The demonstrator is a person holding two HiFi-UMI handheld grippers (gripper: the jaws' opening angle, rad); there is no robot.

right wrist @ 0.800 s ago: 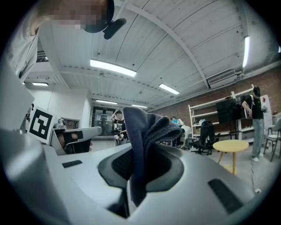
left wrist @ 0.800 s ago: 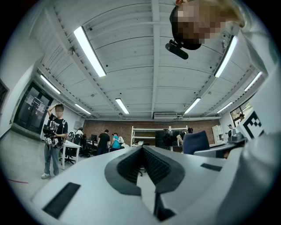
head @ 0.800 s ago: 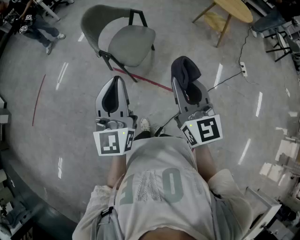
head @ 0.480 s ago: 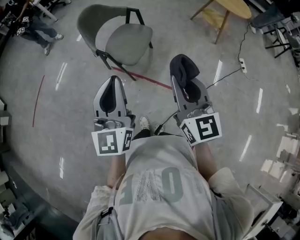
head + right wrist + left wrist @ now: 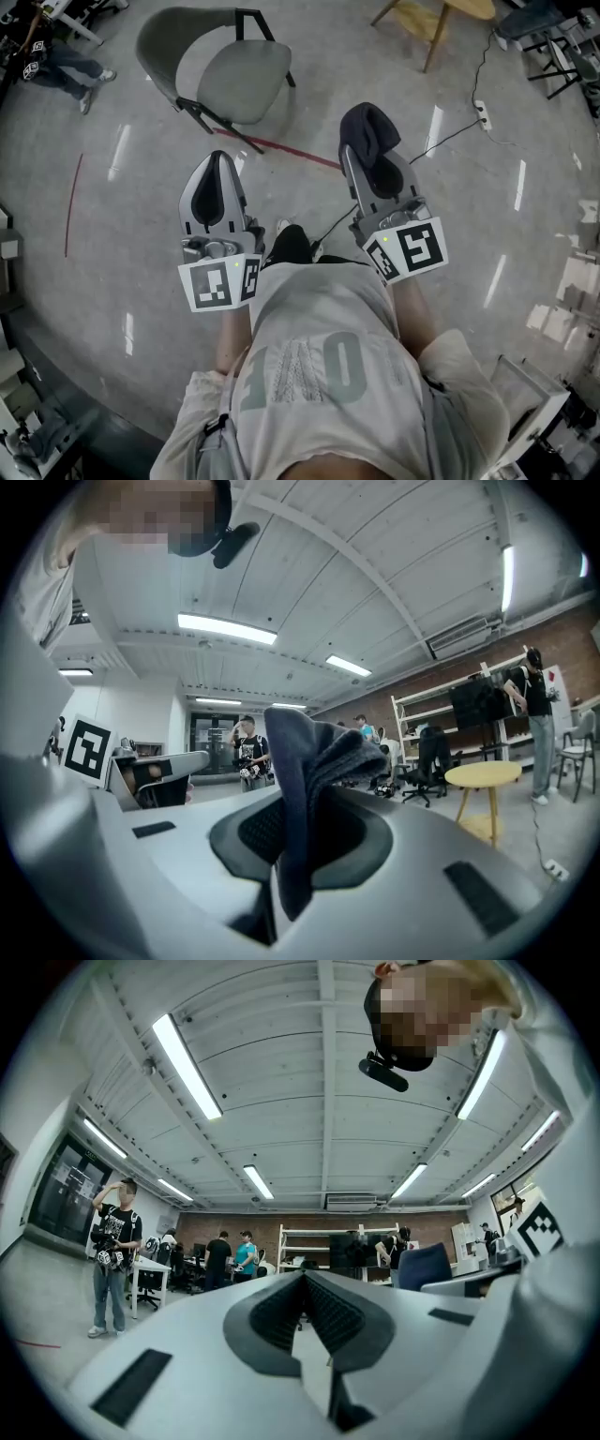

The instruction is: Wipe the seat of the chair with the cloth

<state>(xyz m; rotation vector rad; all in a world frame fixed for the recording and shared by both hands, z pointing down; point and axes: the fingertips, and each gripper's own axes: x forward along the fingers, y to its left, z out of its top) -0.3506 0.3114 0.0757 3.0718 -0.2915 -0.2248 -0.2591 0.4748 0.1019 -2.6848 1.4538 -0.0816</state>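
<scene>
A grey chair (image 5: 225,70) with black legs stands on the floor ahead, at the upper left of the head view. Its seat (image 5: 239,80) is bare. My right gripper (image 5: 370,159) is shut on a dark grey cloth (image 5: 367,129), which bunches up above the jaws; in the right gripper view the cloth (image 5: 314,780) sticks up between the pads. My left gripper (image 5: 217,178) is shut with nothing in it, its pads (image 5: 305,1312) pressed together. Both grippers are held level in front of the person's chest, well short of the chair.
A red tape line (image 5: 286,150) crosses the floor just this side of the chair. A yellow wooden table (image 5: 436,23) stands at the upper right, with a power strip and cable (image 5: 478,108) beside it. Several people (image 5: 112,1251) stand around the room.
The view has tipped so the chair sits a little higher and further left in the head view. Both grippers kept their hold and their places before the chest.
</scene>
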